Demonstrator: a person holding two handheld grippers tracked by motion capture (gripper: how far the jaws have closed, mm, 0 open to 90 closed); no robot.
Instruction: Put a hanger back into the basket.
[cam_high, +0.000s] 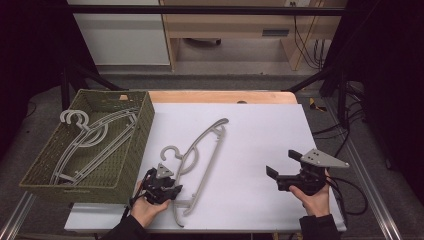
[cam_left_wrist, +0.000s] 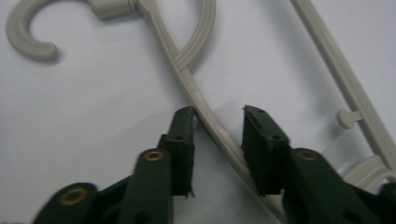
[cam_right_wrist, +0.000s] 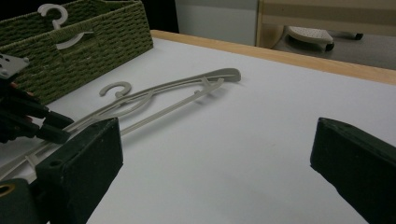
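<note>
straddling hanger (cam_left_wrist: 205, 116) arm | left claw (cam_left_wrist: 217, 116) jaws apart, one pad touching

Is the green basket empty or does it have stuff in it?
Not empty. The green basket has grey hangers lying inside, their hooks at its far left corner.

Behind the table (cam_high: 260, 96), a wooden desk (cam_high: 240, 25) on grey floor (cam_high: 240, 62).
</note>
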